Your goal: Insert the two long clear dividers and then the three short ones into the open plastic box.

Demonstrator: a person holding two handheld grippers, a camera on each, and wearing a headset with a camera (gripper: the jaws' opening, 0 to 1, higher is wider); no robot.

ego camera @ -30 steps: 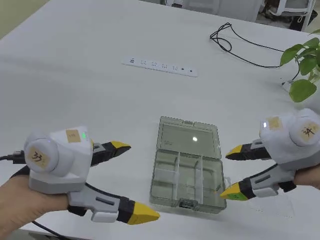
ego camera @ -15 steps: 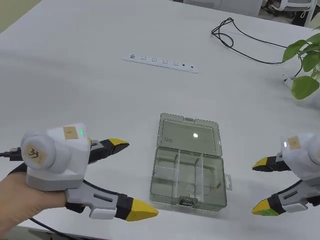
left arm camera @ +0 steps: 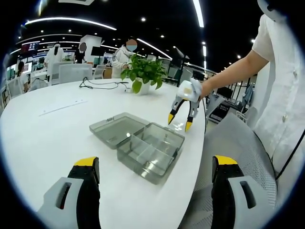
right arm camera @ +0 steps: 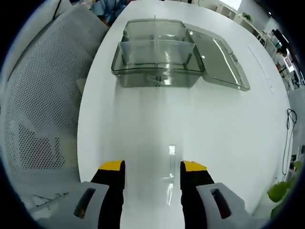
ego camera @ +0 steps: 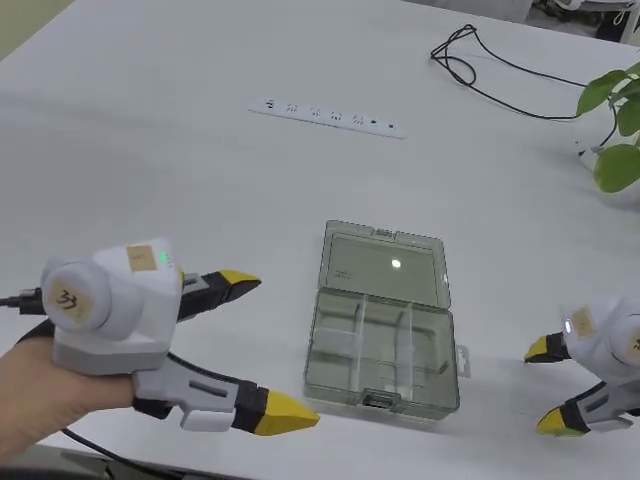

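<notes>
- The left hand-held gripper (ego camera: 265, 348) sits at the near left of the white surface (ego camera: 150, 150), gripped by a hand (ego camera: 45, 392). Its yellow-tipped jaws are spread wide with nothing between them. In the left gripper view (left arm camera: 155, 164) they aim at the box from its side.
- A white power strip (ego camera: 325, 116) lies farther back, well apart from the box.
- The open plastic box (ego camera: 380, 403) rests at the near middle of the surface, between the two grippers. Its lid (ego camera: 388, 266) is folded flat away from the person, and clear partitions stand inside the tray, splitting it into compartments. It also shows in the left gripper view (left arm camera: 143, 148) and the right gripper view (right arm camera: 155, 57).
- A black cable (ego camera: 480, 70) loops at the far right.
- The right hand-held gripper (ego camera: 543, 387) is just right of the box, with jaws parted and gripping nothing. In its own view (right arm camera: 152, 167) a thin clear strip (right arm camera: 171, 162) lies flat on the surface in the gap between the tips.
- A leafy plant (ego camera: 615, 130) stands at the right edge.
</notes>
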